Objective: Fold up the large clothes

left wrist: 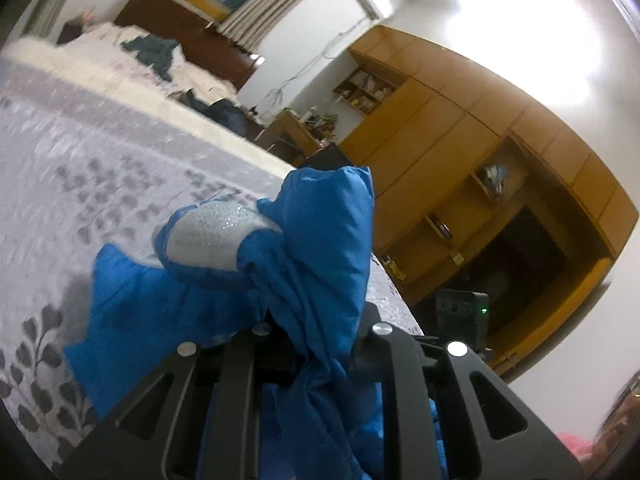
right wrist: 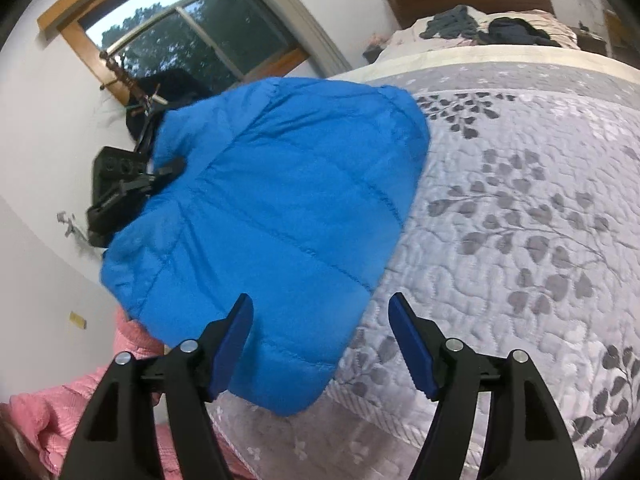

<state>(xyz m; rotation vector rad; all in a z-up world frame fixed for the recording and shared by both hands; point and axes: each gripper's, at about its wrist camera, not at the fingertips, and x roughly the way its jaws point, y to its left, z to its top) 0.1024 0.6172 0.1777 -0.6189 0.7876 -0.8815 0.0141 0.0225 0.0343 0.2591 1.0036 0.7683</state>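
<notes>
Blue quilted puffer jacket (right wrist: pixel 276 216) hangs pinched in the left gripper (left wrist: pixel 316 344) at nine o'clock of the spread right gripper (right wrist: pixel 322 344), above the grey leaf-patterned quilt (right wrist: pixel 520 216).

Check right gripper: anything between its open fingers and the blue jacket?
Nothing visible. The right gripper is open, with the blue jacket directly ahead and its lower edge already between the fingers. The left gripper is shut on the jacket's other side, over the quilted bedspread.

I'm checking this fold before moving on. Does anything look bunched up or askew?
Yes. The blue jacket is bunched and twisted in the left gripper, lining turned out, and hangs slanted over the bedspread. The right gripper is open, holding nothing.
</notes>
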